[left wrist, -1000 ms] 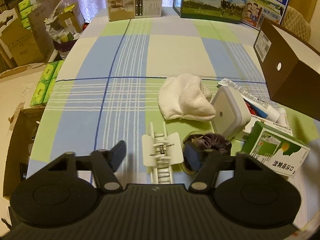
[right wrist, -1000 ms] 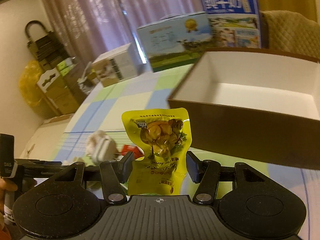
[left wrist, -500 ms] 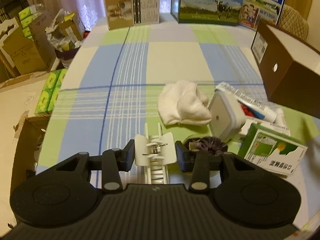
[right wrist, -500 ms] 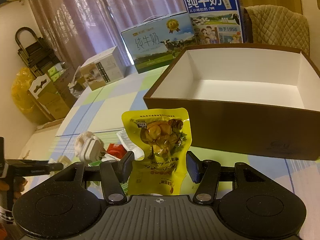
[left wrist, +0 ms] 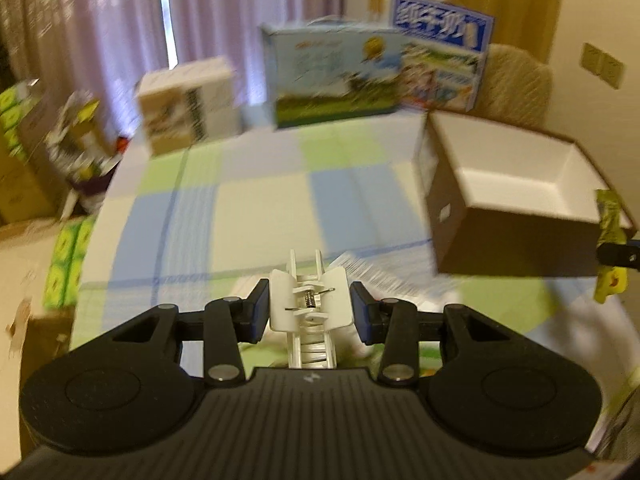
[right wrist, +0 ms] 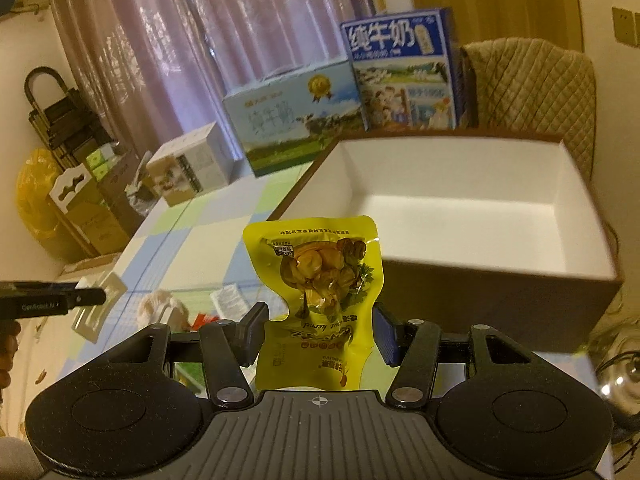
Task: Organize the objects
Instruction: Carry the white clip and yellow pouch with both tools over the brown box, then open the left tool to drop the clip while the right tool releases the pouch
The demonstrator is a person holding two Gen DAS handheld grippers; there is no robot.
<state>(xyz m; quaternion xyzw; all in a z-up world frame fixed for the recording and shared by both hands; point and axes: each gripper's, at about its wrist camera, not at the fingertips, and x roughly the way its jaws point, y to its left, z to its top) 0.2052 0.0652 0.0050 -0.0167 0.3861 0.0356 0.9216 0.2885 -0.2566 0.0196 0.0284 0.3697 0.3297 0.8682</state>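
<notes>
Left hand-held gripper point(left wrist: 307, 311) is up off the surface point(left wrist: 256, 208), pinching a white clip point(left wrist: 308, 306). Right hand-held gripper point(right wrist: 320, 330) pinches a yellow snack pouch point(right wrist: 320, 280) upright, brown box point(right wrist: 460, 208) just ahead. Milk carton point(right wrist: 400, 68) beyond reads "纯牛奶".

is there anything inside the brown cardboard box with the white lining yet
No, the brown cardboard box with the white lining shows only bare white floor and walls in the right wrist view.

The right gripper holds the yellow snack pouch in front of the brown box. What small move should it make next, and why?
Probably carry the yellow snack pouch a little forward, over the near wall of the brown box, before letting go. The right gripper is shut on the pouch, which hangs short of the rim, and the box's white interior looks empty.
</notes>
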